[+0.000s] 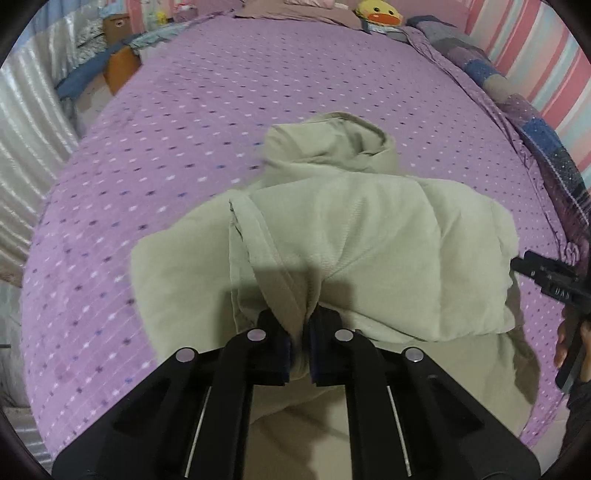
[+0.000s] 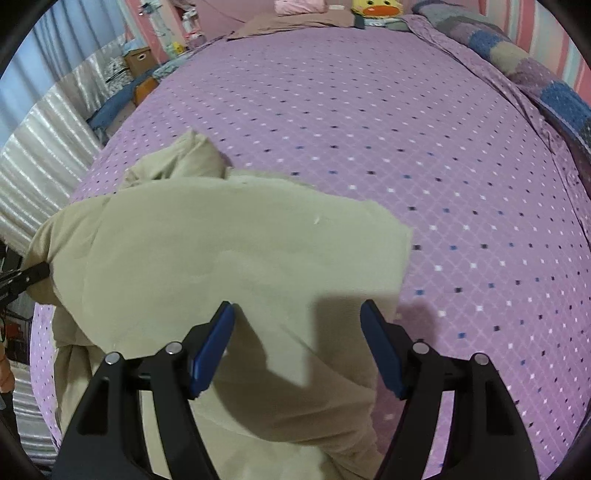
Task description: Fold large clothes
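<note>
Purple dotted bedspread (image 2: 406,129) covers the bed, with a duck toy (image 1: 378,13) at twelve o'clock. My beige jacket (image 1: 351,240) lies bunched near the bed's six o'clock edge. My left tool (image 1: 304,325) is clamped on a seam fold, I judge to carry that flap over. My right tool (image 2: 297,314) hangs above the cloth at six o'clock, fingers apart, ready to take a hem.
</note>
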The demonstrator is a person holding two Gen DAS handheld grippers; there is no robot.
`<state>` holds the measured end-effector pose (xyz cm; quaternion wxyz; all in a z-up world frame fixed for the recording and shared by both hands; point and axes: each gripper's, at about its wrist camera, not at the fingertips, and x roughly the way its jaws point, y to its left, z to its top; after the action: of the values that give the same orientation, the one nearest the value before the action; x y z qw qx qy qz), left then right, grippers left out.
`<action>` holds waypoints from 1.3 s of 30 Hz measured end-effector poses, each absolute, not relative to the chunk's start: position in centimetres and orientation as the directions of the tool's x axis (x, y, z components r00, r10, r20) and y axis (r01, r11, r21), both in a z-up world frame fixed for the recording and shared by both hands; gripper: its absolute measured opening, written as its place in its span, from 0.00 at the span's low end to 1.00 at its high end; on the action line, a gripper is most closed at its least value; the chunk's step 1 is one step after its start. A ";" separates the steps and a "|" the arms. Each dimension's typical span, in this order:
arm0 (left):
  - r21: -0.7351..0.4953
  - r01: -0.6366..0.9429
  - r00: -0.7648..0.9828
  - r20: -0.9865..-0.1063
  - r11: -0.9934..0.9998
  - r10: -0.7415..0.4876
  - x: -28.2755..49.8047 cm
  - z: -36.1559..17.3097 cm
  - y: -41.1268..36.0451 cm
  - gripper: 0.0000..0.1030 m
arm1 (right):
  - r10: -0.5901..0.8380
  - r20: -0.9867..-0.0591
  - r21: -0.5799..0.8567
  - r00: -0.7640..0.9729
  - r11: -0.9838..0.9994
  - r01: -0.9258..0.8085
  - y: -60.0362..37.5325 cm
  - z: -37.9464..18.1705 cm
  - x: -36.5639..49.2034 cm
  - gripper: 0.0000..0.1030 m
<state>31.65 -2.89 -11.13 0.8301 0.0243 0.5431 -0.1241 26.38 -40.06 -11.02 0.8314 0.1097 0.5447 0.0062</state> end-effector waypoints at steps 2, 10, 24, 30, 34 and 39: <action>-0.132 0.203 0.375 -0.905 0.970 -0.202 30.2 -11.5 -0.9 0.07 | 0.137 -0.902 0.188 0.410 0.978 0.087 -38.9 -11.1 26.4 0.69; -0.187 0.129 0.329 -0.918 0.974 -0.220 27.1 -16.8 1.7 0.08 | 0.109 -0.904 0.115 0.413 0.993 -0.010 -35.0 -11.3 26.4 0.76; -0.045 0.177 0.438 -0.891 0.983 -0.120 29.2 -12.9 2.8 0.66 | 0.095 -0.888 0.140 0.450 0.988 0.067 -39.4 -9.6 27.2 0.85; -0.030 0.224 0.376 -0.920 0.974 -0.114 33.2 -13.2 2.2 0.73 | 0.037 -0.904 0.126 0.427 0.975 0.182 -43.1 -10.2 29.7 0.94; -0.034 0.267 0.339 -0.932 0.963 -0.127 34.9 -14.1 0.7 0.73 | 0.190 -0.893 0.305 0.407 0.922 0.239 -46.0 -12.3 31.6 0.93; -0.104 0.258 0.266 -0.948 0.961 -0.174 36.5 -16.2 -0.4 0.41 | 0.354 -0.855 0.475 0.379 0.827 0.300 -47.1 -15.5 32.9 0.74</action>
<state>36.51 -0.36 -16.22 0.7949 0.0355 0.5903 -0.1359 32.90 -47.08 -15.52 0.7767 0.2935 0.5570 0.0173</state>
